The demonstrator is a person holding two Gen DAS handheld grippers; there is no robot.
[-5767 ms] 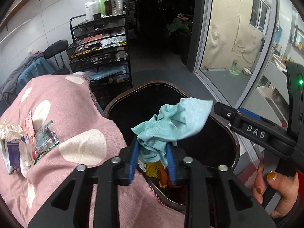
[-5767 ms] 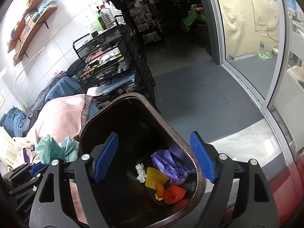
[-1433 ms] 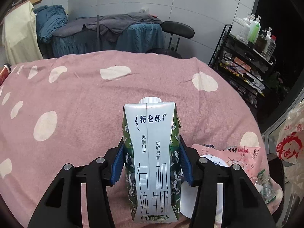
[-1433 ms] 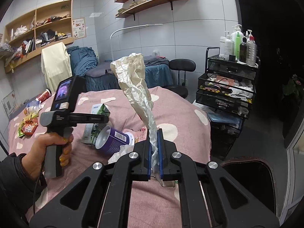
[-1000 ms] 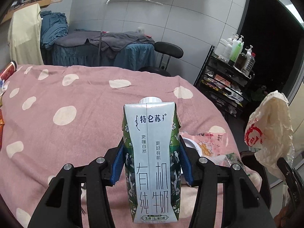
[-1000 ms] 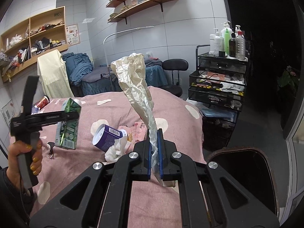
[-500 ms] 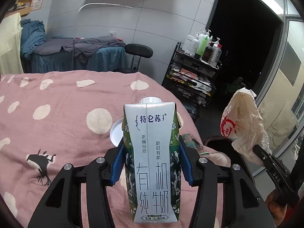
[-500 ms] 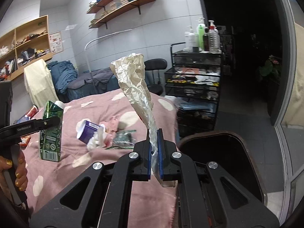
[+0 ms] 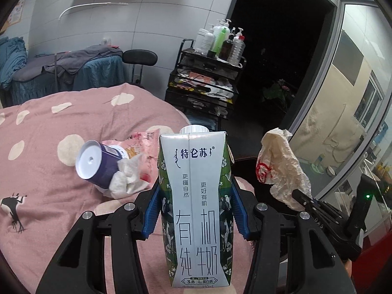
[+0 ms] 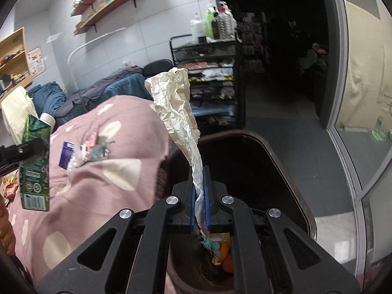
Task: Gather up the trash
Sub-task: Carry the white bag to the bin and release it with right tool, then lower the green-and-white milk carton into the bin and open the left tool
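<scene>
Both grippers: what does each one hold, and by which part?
Left gripper: upright milk carton, gripped across its lower sides. Right gripper: crumpled plastic bag, pinched at its twisted lower end.

Both wrist views look downward, sharing pink bedspread (image 9: 49, 183) and, seemingly, bin (image 10: 289, 171).

Left gripper (image 9: 196, 216), black two-finger frame with blue pads: fingers (image 9: 150, 216) part-spread, pads pressed flat on both sides of an upright white-and-green milk carton (image 9: 194, 210), pointing toward 12 o'clock and tilted downward.

Right gripper (image 10: 200, 197), same black frame: blue fingers (image 10: 207, 196) almost together, pinching the twisted neck of a crumpled cream paper wrapper (image 10: 176, 105) that stands up toward 11 o'clock. In the left wrist view it sits at 4 o'clock, angled toward 10 o'clock.
</scene>
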